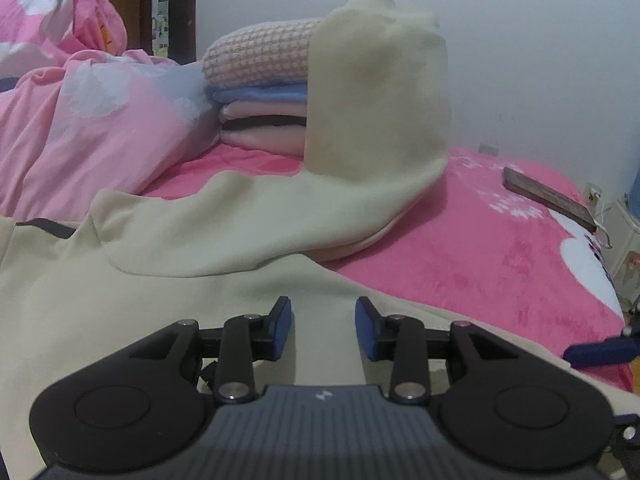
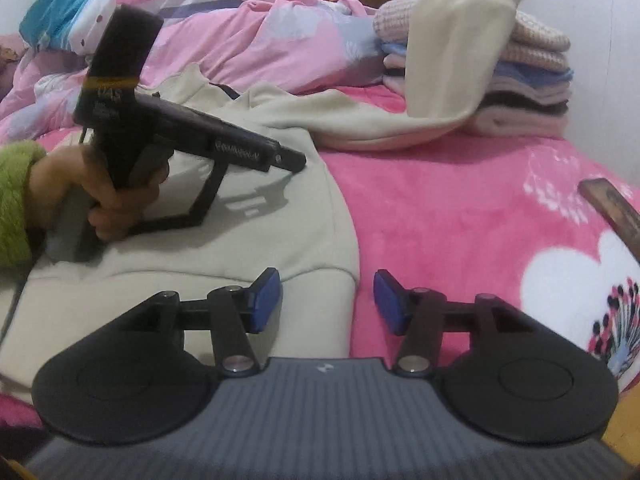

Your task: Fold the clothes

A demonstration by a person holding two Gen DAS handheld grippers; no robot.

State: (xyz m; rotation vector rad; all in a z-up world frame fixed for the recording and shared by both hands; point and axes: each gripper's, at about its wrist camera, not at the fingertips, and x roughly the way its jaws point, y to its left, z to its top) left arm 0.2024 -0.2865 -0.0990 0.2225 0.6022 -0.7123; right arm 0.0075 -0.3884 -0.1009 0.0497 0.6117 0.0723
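Note:
A cream sweatshirt lies spread on the pink bed blanket. Its sleeve is draped up against a stack of folded clothes. My left gripper hovers open just above the sweatshirt's body, nothing between its blue pads. In the right wrist view my right gripper is open over the sweatshirt's right edge, one pad above cloth, the other above blanket. There a hand in a green sleeve holds the left gripper low over the garment. The sleeve leans on the stack.
A rumpled pink duvet fills the left and back of the bed. A flat brown board lies on the blanket at the right, near the bed's edge. A pale wall stands behind the stack. A blue bundle sits far left.

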